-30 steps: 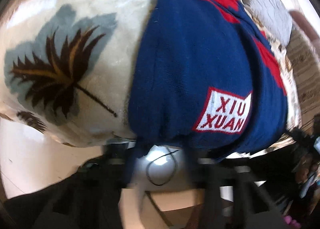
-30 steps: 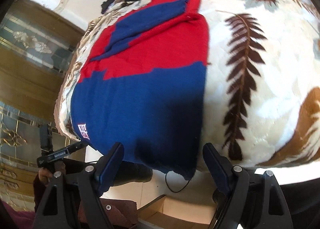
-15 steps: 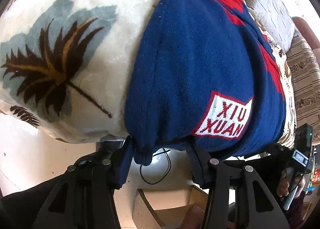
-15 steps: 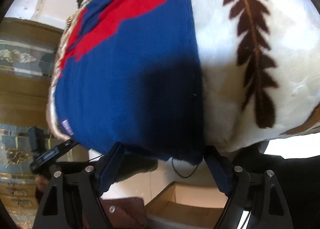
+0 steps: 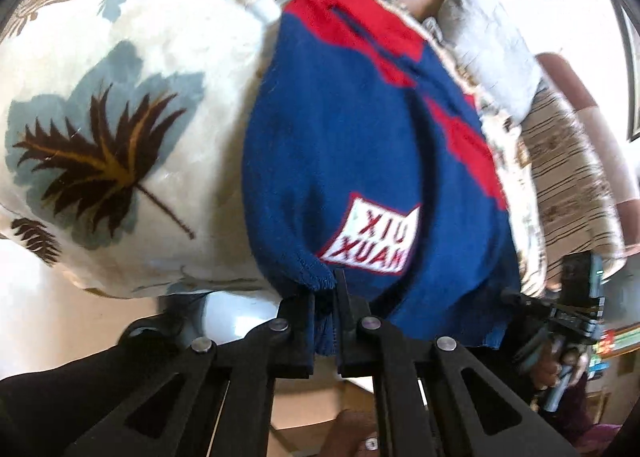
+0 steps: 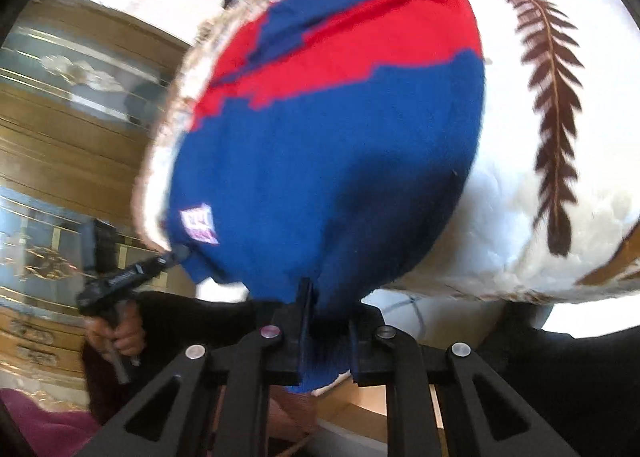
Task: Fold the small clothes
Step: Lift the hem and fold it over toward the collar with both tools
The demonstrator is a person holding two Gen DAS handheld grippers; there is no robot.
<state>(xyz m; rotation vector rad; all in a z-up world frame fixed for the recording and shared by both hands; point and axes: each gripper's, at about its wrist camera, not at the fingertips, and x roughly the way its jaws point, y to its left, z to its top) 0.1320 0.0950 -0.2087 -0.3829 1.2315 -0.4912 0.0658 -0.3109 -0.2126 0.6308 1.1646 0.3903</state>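
Left wrist: left gripper (image 5: 325, 311) has just closed, pinching the sweater (image 5: 340, 145) hem. Right gripper (image 6: 326, 321) did too, hem bunched between its fingers (image 6: 302, 321).

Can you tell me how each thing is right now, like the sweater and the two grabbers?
sweater: flat on the blanket, near hem pinched at both corners.
left gripper: just closed, shut on the hem.
right gripper: just closed, shut on the hem.
blanket: spread out under the sweater.

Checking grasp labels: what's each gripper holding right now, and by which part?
Both are shut on the blue-and-red sweater, each pinching its near hem. Left gripper grips beside the white logo patch; right gripper grips the opposite end.
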